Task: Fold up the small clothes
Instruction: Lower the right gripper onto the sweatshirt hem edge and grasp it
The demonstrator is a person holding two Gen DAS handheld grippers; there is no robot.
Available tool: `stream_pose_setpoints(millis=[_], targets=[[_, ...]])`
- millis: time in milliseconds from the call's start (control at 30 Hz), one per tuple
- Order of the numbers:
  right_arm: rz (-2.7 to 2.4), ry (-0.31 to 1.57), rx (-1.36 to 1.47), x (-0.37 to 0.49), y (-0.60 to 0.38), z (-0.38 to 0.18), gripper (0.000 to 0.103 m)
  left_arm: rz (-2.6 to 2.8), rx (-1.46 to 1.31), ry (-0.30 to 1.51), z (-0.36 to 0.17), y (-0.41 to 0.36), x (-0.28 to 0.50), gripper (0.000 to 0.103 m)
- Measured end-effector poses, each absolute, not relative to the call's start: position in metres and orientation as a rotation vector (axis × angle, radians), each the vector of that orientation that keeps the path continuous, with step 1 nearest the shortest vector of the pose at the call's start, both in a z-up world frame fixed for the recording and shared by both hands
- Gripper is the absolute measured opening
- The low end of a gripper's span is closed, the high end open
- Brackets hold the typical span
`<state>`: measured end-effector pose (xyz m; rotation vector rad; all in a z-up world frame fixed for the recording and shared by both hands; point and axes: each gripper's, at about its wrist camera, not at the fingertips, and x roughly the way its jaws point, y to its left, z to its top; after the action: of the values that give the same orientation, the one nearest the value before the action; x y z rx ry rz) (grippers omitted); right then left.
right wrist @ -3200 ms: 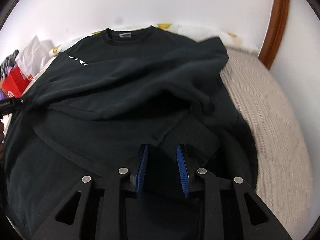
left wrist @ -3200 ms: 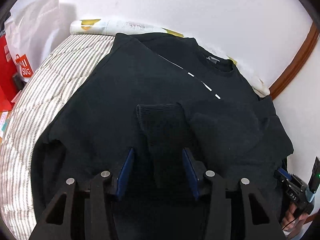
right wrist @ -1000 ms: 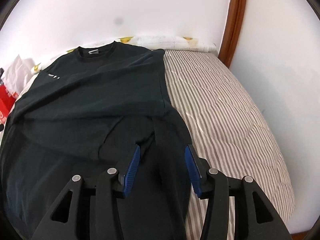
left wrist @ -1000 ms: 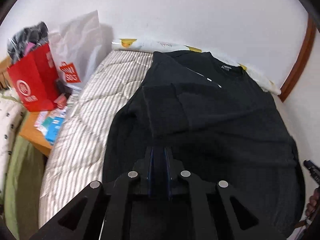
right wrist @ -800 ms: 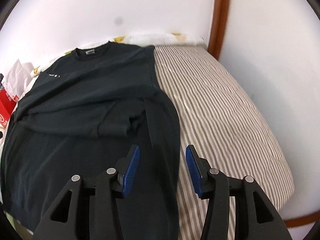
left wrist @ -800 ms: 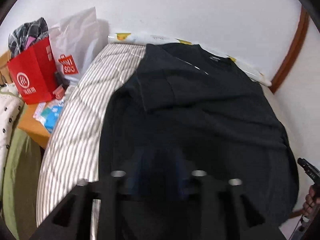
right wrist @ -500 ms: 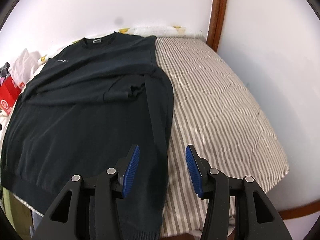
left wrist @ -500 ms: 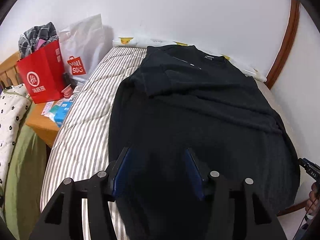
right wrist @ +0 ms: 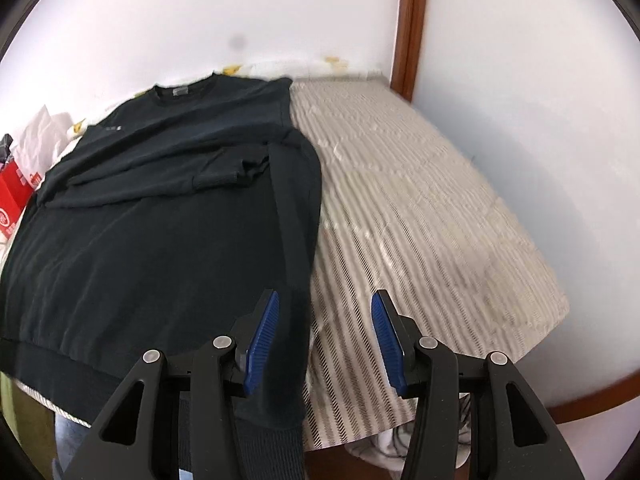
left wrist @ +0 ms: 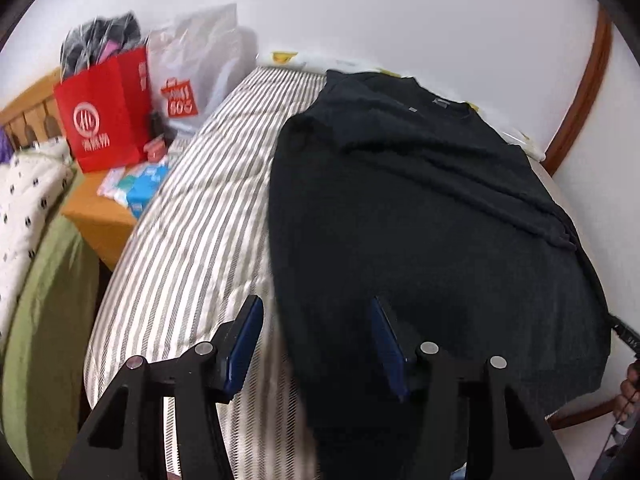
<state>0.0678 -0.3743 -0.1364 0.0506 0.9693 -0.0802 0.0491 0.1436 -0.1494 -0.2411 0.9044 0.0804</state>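
Note:
A black long-sleeved sweater [left wrist: 420,216] lies flat on a striped bed, collar toward the wall, both sleeves folded across the chest. It also shows in the right wrist view [right wrist: 152,232]. My left gripper [left wrist: 316,332] is open and empty above the sweater's lower left side edge. My right gripper [right wrist: 324,328] is open and empty above the sweater's lower right side edge, where the hem [right wrist: 276,400] hangs over the bed's front edge.
The striped mattress [right wrist: 420,208] lies bare to the right of the sweater and also to its left [left wrist: 200,216]. A red paper bag [left wrist: 104,116] and a white plastic bag [left wrist: 192,64] stand on a wooden bedside table [left wrist: 96,208]. Walls close the back and right.
Both grippers have let go of the sleeves, pulled back from the chest toward the hem and now sit open over the sweater's side edges. The left gripper, shut a second ago, has opened.

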Motion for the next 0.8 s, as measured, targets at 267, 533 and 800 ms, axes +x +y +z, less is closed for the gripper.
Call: stream_pose_setpoints(millis=[267, 533, 800], targets=[[-0.056, 1.004, 0.075, 0.077, -0.374, -0.157, 0.048, 0.017, -0.274, 0.931, -0.166, 0.149, 0.042, 0.049], [-0.025, 0.998, 0.104, 0.095, -0.365, -0.167, 0.041, 0.060, -0.192, 0.930, -0.171, 0.136, 0.052, 0.032], [-0.001, 0.997, 0.102, 0.117, -0.347, -0.164, 0.007, 0.090, -0.253, 0.956, -0.167, 0.136, 0.058, 0.007]])
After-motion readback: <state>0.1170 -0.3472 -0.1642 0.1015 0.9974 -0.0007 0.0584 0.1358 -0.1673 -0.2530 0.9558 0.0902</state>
